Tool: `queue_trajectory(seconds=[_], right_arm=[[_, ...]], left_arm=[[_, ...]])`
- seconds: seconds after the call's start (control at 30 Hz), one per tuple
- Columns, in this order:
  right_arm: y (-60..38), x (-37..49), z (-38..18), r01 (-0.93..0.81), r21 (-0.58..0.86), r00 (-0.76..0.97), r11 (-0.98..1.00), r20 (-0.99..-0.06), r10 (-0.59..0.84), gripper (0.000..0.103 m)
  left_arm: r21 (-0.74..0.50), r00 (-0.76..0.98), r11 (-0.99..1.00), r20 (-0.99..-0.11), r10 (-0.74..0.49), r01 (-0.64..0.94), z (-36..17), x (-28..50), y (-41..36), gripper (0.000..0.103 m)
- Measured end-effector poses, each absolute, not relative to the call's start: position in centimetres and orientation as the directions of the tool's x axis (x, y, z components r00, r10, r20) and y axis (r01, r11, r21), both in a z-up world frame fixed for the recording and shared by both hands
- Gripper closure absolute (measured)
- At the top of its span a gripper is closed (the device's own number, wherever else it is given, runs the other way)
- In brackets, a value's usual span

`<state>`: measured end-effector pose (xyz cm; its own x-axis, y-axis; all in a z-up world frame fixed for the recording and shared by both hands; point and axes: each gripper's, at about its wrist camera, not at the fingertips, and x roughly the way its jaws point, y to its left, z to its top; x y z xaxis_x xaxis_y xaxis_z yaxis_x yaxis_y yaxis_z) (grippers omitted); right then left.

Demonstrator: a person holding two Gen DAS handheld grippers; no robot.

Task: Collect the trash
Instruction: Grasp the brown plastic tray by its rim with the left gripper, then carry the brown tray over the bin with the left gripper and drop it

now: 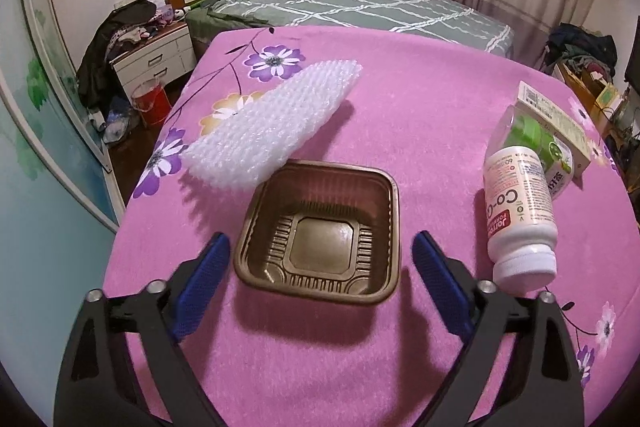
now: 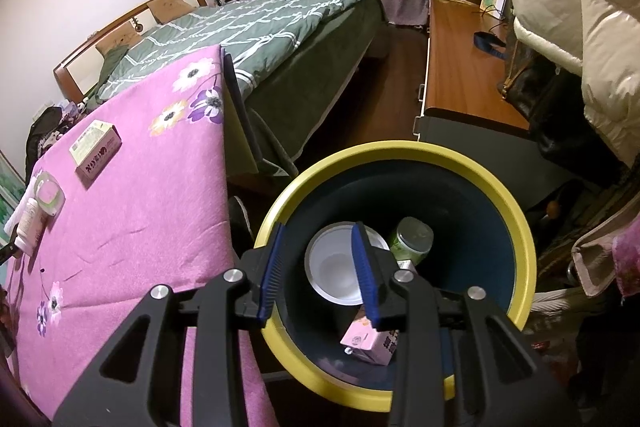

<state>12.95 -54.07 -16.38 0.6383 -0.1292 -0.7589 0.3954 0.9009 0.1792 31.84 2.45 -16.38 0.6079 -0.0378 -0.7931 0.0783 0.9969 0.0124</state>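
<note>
A desk covered with a pink cloth printed with purple and white flowers (image 1: 420,99) is seen from the left wrist camera. On it, near the camera, sits a square brown plastic tray (image 1: 320,231), empty and upright. The left gripper (image 1: 322,259) is held low over the cloth with its blue-padded fingers (image 1: 204,275) spread wide, one on each side of the tray's near half; the pads are apart from the tray walls and nothing is clamped. A sheet of white bubble wrap (image 1: 268,123) lies to the far left, its near edge resting on the tray's far left rim. To the right lies a white pill bottle with a white cap (image 1: 520,211) on its side, and behind it a clear jar with a green lid (image 1: 532,135) and a cream cardboard box (image 1: 556,115).

From the right wrist camera, the right gripper (image 2: 320,267) is seen poised above a round dark bin with a yellow rim (image 2: 516,203) standing on the floor just right of the desk. Its fingers (image 2: 366,267) are partly apart and empty. Inside the bin lie a white paper bowl (image 2: 332,267), a green-labelled can (image 2: 412,241) and a pink carton (image 2: 368,341).
</note>
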Motion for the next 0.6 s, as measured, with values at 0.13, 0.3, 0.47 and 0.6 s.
queue_trajectory(seconds=[0.13, 0.3, 0.47, 0.6], right_arm=[[-54.0, 13.0, -16.5, 0.392, 0.18, 0.639, 0.902, -0.759, -0.126, 0.07], [-54.0, 13.0, -16.5, 0.394, 0.181, 0.639, 0.901, -0.759, -0.127, 0.07], [-54.0, 13.0, -16.6, 0.394, 0.182, 0.639, 0.901, -0.759, -0.126, 0.07], [-54.0, 12.9, -16.6, 0.391, 0.185, 0.641, 0.902, -0.757, -0.122, 0.07]], left_arm=[[0.009, 0.589, 0.996, -0.807, -0.042, 0.084, -16.8, 32.2, 2.3, 0.028], [0.011, 0.593, 0.996, -0.804, -0.045, 0.089, -16.8, 32.3, 2.2, 0.034], [0.007, 0.602, 0.996, -0.797, -0.05, 0.092, -16.5, 31.6, 2.2, 0.035], [0.022, 0.619, 0.994, -0.784, -0.047, 0.103, -15.8, 29.9, 2.0, 0.035]])
